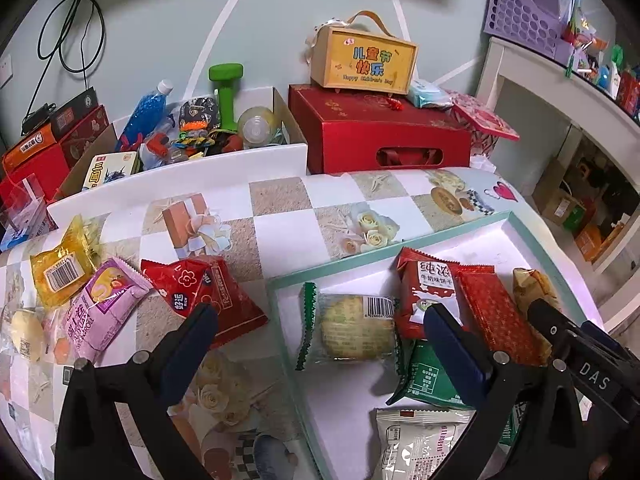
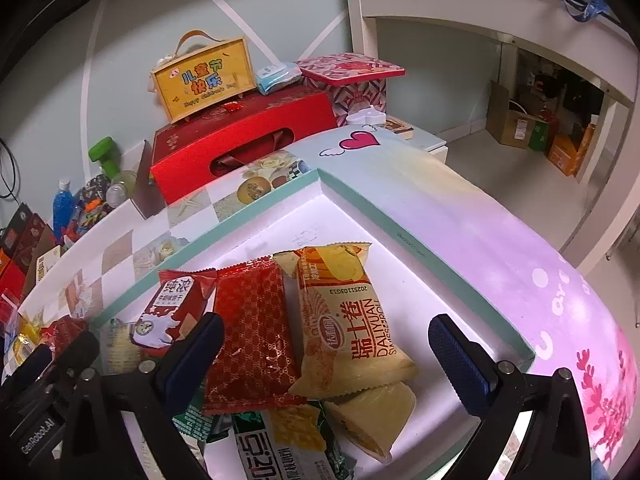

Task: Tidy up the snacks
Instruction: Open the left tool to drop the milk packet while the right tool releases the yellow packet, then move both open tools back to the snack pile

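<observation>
A white tray with a teal rim (image 1: 400, 252) (image 2: 400, 232) holds several snack packs. Among them are a green-wrapped round cake (image 1: 352, 332), a red milk-biscuit pack (image 1: 428, 288) (image 2: 168, 312), a red patterned pack (image 1: 496, 316) (image 2: 252, 340) and a yellow Swiss-roll pack (image 2: 344, 320). Left of the tray, a red pack (image 1: 204, 288), a pink pack (image 1: 104, 304) and a yellow pack (image 1: 60, 272) lie on the tablecloth. My left gripper (image 1: 320, 316) is open above the tray's left edge, holding nothing. My right gripper (image 2: 326, 324) is open over the red patterned and Swiss-roll packs, its pads not pressing either.
Behind the table stand a red gift box (image 1: 376, 132) with a yellow handled box (image 1: 364, 60) on top, and a cardboard box of clutter (image 1: 192, 132) with a green dumbbell. A white shelf unit (image 1: 560, 92) stands at the right, with boxes on the floor under it.
</observation>
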Demonstrator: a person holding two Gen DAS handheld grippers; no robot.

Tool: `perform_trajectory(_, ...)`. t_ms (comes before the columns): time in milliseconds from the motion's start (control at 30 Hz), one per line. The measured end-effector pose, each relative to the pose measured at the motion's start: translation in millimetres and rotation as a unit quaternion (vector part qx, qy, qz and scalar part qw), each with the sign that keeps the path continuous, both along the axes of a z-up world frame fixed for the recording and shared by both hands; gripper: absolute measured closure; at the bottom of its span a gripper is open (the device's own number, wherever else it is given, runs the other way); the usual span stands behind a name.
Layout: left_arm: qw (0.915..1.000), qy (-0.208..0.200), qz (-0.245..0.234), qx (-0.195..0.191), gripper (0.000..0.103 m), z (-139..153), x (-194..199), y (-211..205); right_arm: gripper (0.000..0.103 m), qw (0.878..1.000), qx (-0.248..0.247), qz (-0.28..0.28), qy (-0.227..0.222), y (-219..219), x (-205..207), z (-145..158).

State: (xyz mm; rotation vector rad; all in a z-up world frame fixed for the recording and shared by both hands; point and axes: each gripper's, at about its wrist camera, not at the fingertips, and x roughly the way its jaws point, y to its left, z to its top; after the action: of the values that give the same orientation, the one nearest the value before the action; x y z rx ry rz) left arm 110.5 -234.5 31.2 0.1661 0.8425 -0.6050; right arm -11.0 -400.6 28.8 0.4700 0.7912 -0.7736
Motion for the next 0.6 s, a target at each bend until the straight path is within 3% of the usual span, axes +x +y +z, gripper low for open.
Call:
perform_trajectory(133,0.9996,-0.014,-0.001,-0.026,0.000,9.8,1.0,7.9,0.000,1.000,-0.004,0.004,-0.010,5.3,2.5,6.0)
perform_trajectory(333,0.9989,-0.024,-0.017,-0.036,0.000,23.4,5.4,22.7,0.000,1.000,-0.011,0.018,-0.019,19.8,12.8,14.1)
perform_trajectory(600,0.9995,-0.031,0.001,-0.010,0.000,26.9,20.0,71.0,0.000,0.997,-0.017,0.060,-0.034,48.1,32.1,23.2)
